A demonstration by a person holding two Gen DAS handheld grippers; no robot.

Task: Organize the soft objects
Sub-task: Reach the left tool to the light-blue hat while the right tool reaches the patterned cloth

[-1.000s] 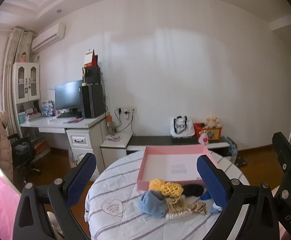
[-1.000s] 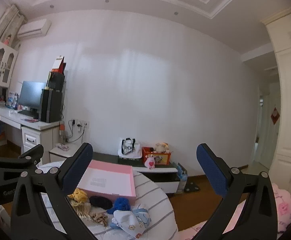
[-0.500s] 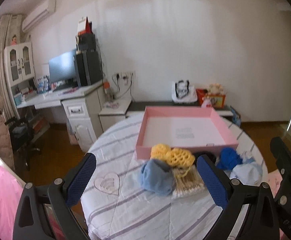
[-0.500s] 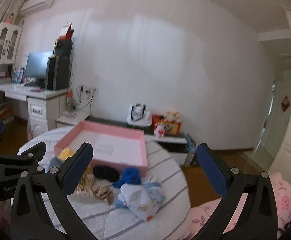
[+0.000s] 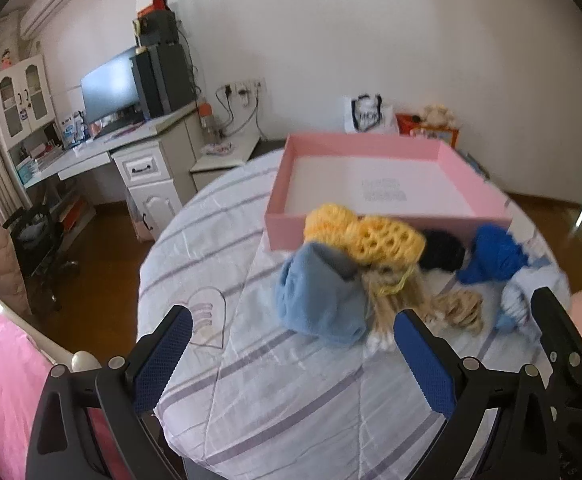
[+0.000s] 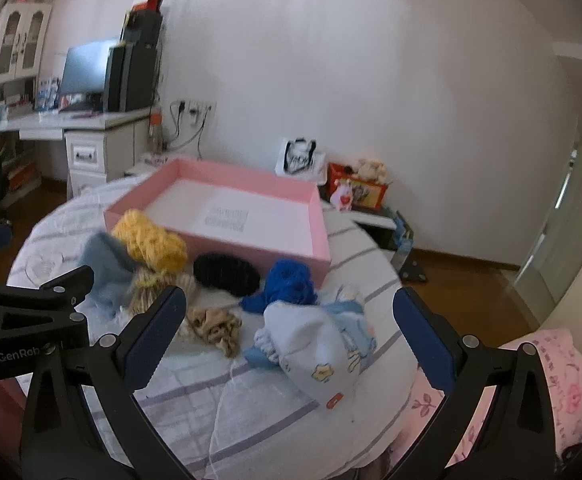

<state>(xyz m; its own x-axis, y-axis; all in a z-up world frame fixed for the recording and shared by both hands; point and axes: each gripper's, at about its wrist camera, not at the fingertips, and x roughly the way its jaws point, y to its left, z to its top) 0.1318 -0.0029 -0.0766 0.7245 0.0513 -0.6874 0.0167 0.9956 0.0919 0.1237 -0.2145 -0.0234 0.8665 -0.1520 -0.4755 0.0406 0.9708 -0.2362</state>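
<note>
The pink box's [image 5: 287, 236] front wall is partly hidden behind yellow yarn [image 5: 387, 240]; the white cloth [image 5: 531, 284] at three o'clock is blurred.

- We see a matt pink cardboard tray [image 5: 387, 216], centre frame.
- Yellow open-knit yarn piece [image 5: 387, 240] looks rough.
- The light blue cloth [image 5: 315, 300] seems soft, fleecy.
- Striped tablecloth [image 5: 291, 392] has a slight sheen.
- Lower corners: left gripper [image 5: 291, 360] pads look textured blue rubber, arms matt black plastic.
</note>
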